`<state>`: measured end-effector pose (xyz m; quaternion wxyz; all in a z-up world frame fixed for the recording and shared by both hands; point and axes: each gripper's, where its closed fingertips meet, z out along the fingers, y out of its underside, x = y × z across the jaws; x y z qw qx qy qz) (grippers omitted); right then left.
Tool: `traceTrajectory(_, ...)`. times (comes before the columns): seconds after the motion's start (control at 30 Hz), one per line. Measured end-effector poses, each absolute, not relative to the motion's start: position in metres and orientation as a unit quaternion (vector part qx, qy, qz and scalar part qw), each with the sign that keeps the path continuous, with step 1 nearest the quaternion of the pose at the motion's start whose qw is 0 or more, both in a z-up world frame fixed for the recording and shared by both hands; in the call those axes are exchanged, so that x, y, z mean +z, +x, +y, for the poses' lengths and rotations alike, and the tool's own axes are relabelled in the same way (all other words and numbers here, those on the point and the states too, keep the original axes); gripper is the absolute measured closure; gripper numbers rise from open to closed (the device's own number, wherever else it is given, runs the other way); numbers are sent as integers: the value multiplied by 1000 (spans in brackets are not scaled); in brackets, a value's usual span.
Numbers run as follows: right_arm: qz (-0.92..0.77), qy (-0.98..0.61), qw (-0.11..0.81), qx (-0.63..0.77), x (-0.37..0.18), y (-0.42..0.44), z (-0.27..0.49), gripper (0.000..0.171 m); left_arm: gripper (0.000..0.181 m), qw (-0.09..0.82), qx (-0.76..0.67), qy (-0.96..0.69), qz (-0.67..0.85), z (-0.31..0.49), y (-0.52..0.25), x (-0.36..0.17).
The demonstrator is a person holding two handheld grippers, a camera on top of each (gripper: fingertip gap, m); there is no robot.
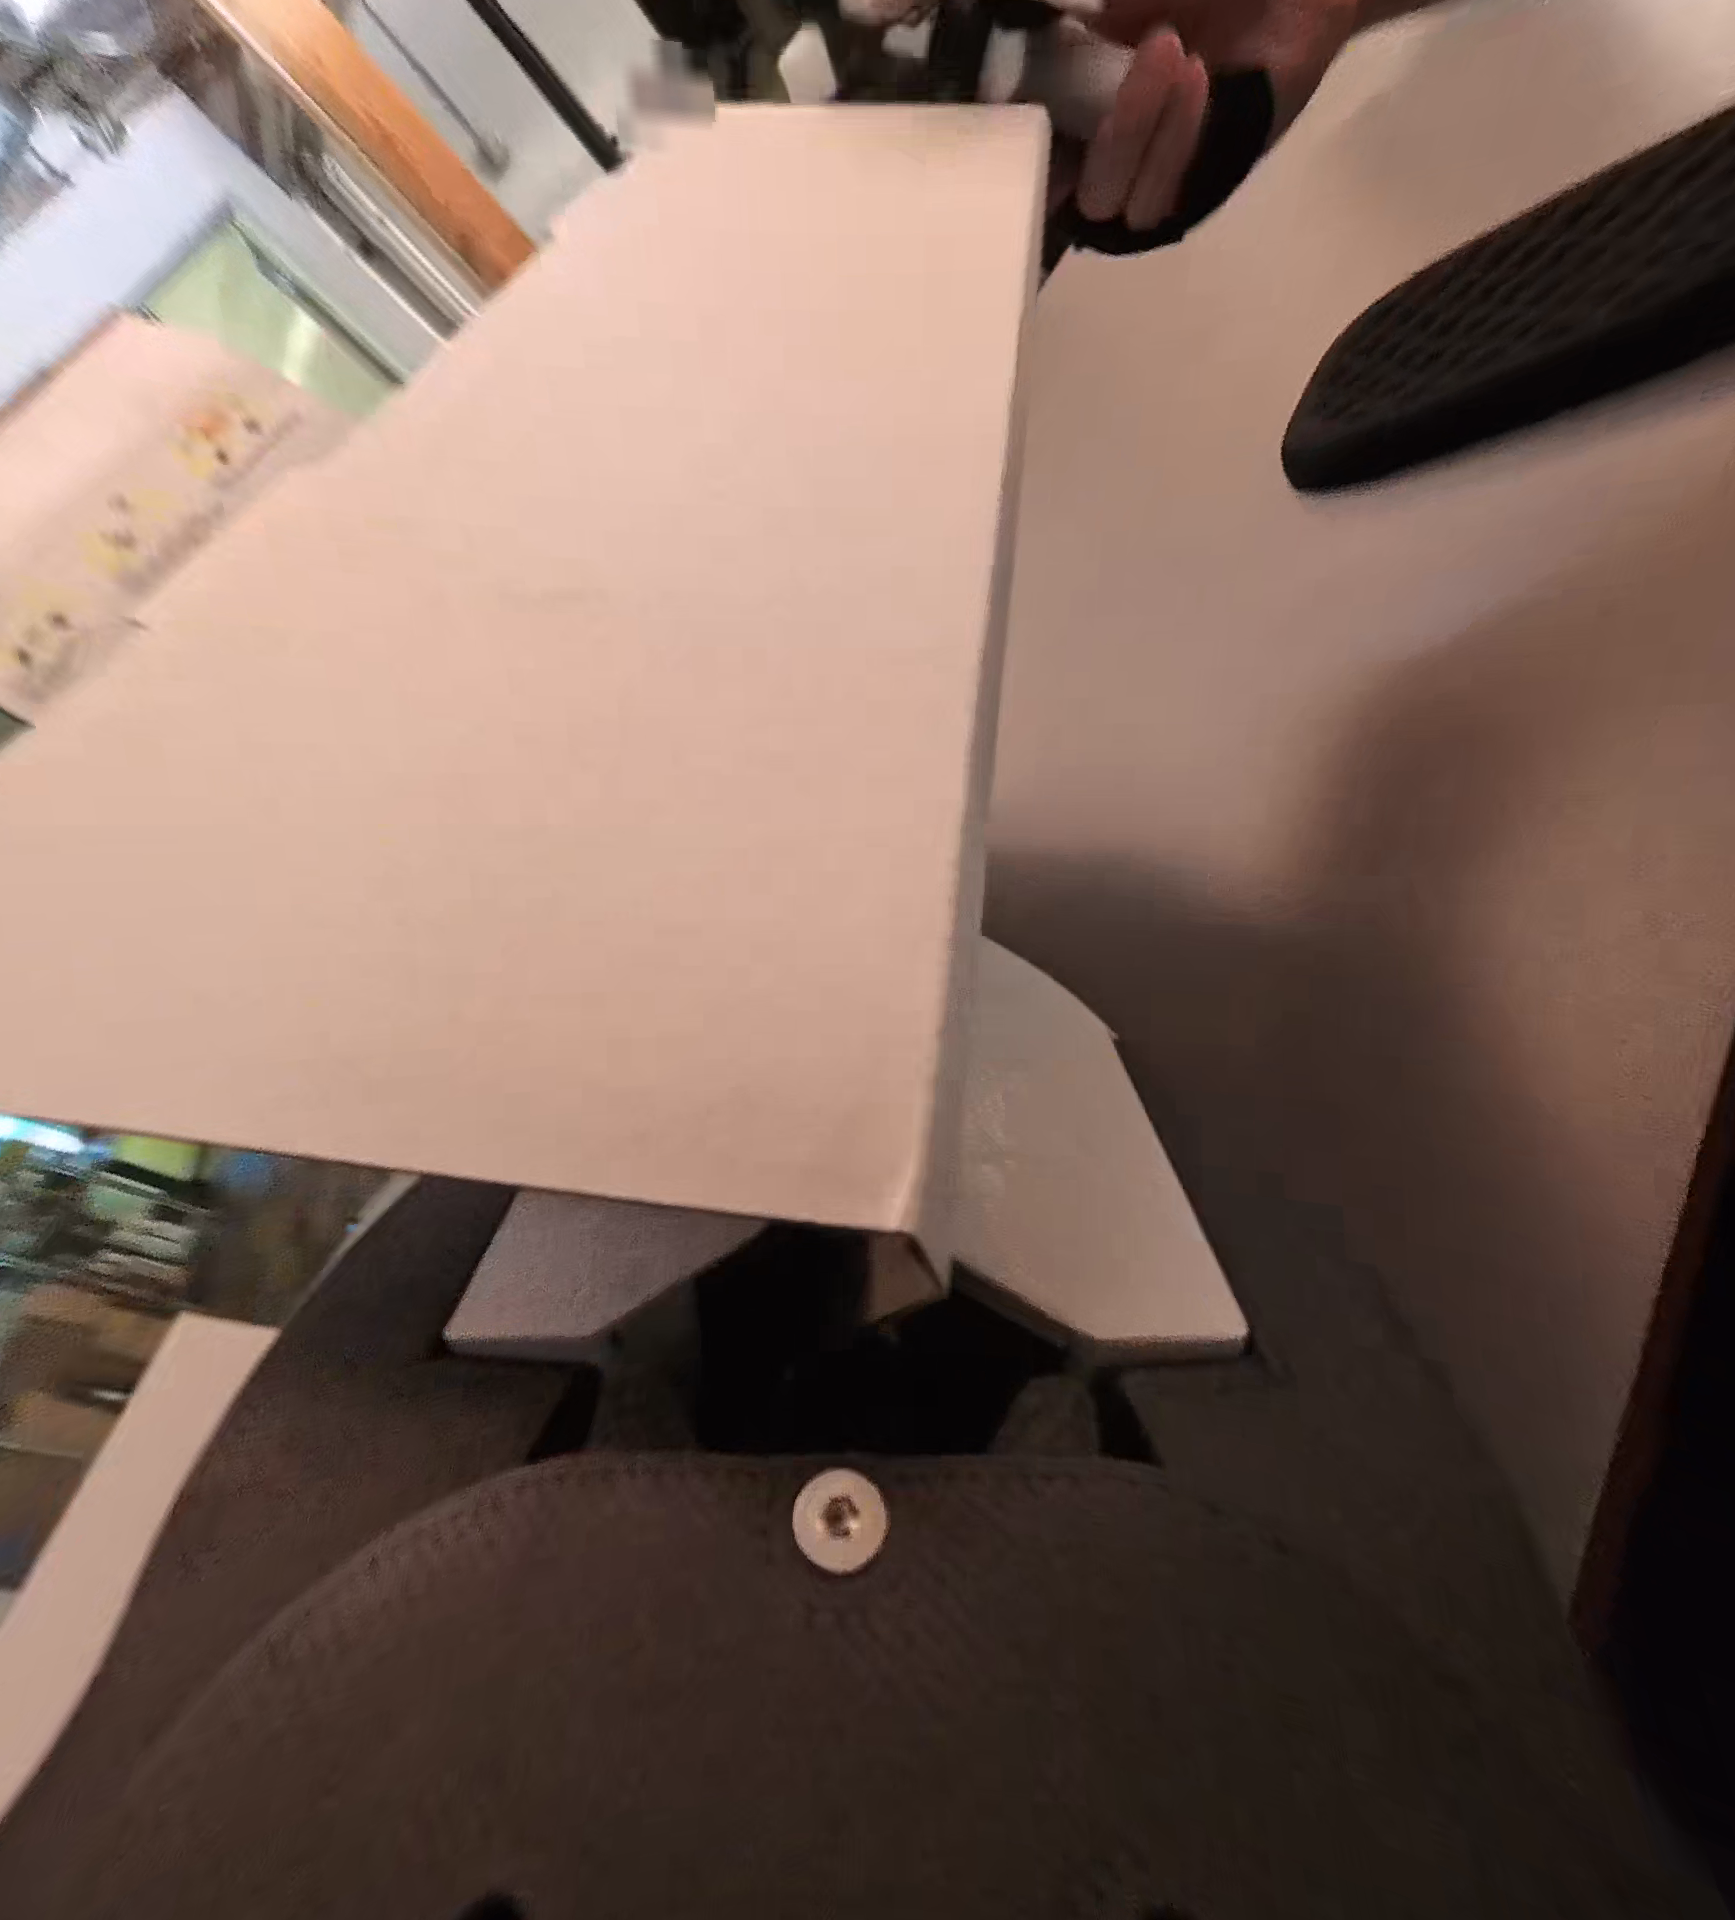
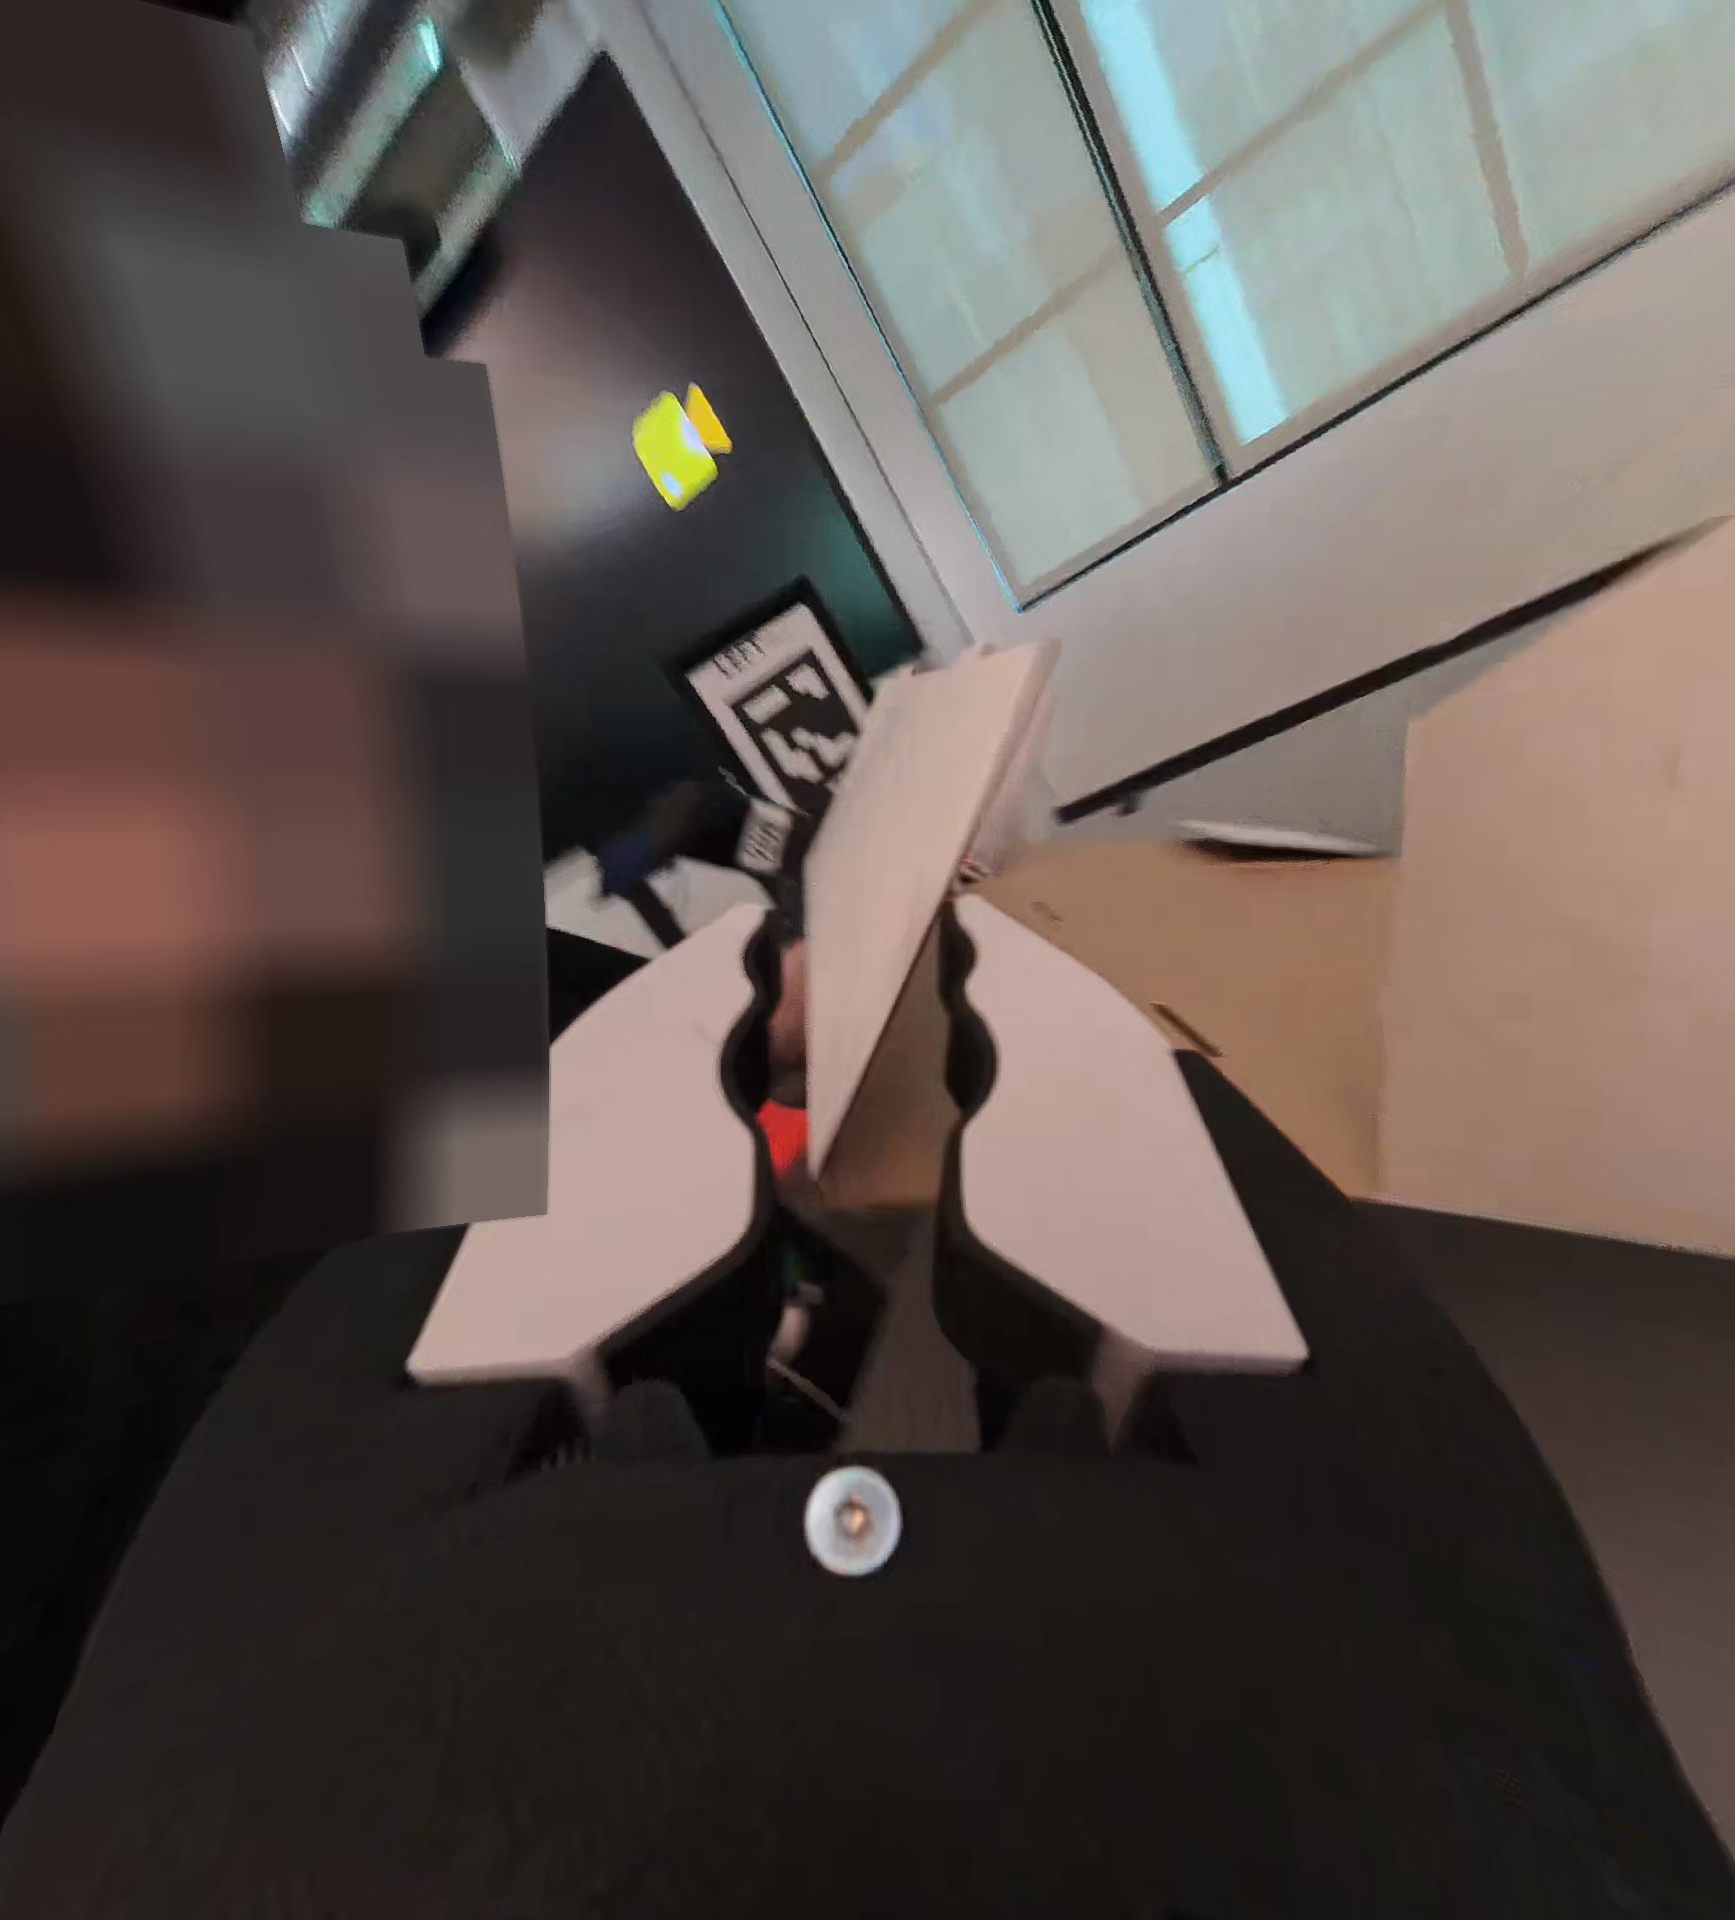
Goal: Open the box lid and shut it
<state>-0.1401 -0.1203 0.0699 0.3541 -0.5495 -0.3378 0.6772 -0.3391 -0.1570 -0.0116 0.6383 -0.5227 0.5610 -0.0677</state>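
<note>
Gripping: right gripper (image 2: 858,1039) is tilting upward, fingers closing on the white box lid (image 2: 904,894) edge.
Left gripper (image 1: 904,1262): is pinching the lid's near corner, raised off the table (image 1: 1362,727).

The left gripper (image 1: 910,1262) had its two pale fingers (image 1: 1071,1174) closed in on something thin, the jaws nearly together. The right gripper (image 2: 858,925) pointed upward, its fingers (image 2: 655,1132) pinched close from either side with only a narrow gap. Far beyond the left jaws, a hand (image 1: 1143,135) wrapped a dark handle.
</note>
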Motion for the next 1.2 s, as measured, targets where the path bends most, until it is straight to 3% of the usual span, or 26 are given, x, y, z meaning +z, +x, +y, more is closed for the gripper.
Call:
traceTrajectory(0.03,-376,-548,391,637,67,-140,-119,138,95,632,-84,-533,557,-154,-342,-6)
traceTrajectory(0.17,-444,-496,544,510,68,-140,-103,121,171,595,-152,-574,542,-142,-355,11)
traceTrajectory(0.27,-435,-447,609,490,84,-143,-95,107,171,582,-175,-585,536,-135,-362,24)
traceTrajectory(0.4,-445,-436,580,524,93,-136,-92,118,171,578,-192,-594,526,-126,-369,41)
traceTrajectory(0.67,-556,-491,533,407,65,-187,-82,116,172,548,-231,-603,532,-112,-379,62)
traceTrajectory(0.77,-560,-504,513,412,67,-206,-70,122,171,538,-265,-608,520,-104,-380,69)
traceTrajectory(0.87,-554,-511,489,439,74,-221,-65,150,162,531,-276,-612,517,-98,-381,73)
traceTrajectory(1.2,-557,-508,471,457,68,-235,-65,148,144,519,-303,-636,483,-90,-399,63)
